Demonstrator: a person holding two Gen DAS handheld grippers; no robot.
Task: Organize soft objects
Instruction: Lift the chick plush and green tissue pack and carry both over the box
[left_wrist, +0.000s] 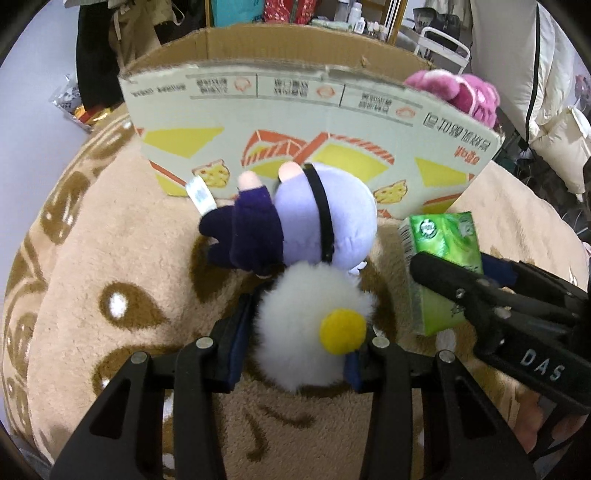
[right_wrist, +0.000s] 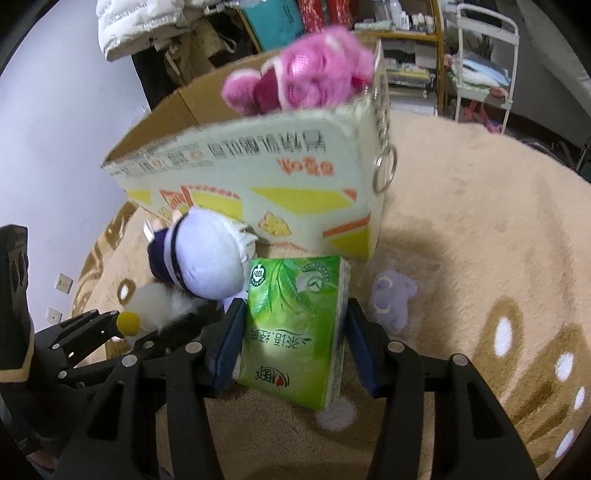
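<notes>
My left gripper (left_wrist: 295, 332) is shut on a white fluffy ball with a yellow pom-pom (left_wrist: 314, 328), just in front of a lilac and navy plush doll (left_wrist: 295, 221) lying against the cardboard box (left_wrist: 295, 122). My right gripper (right_wrist: 291, 332) is shut on a green tissue pack (right_wrist: 295, 328), held beside the doll (right_wrist: 210, 262) and below the box's front wall (right_wrist: 258, 173). A pink plush (right_wrist: 306, 74) sits at the box's rim; it also shows in the left wrist view (left_wrist: 458, 92). The tissue pack also shows there (left_wrist: 443, 266).
A small lilac plush in a clear wrap (right_wrist: 391, 299) lies on the beige patterned blanket (right_wrist: 480, 240) right of the tissue pack. A keyring chain (right_wrist: 384, 162) hangs at the box's corner. Shelves and a white cart (right_wrist: 480, 55) stand behind.
</notes>
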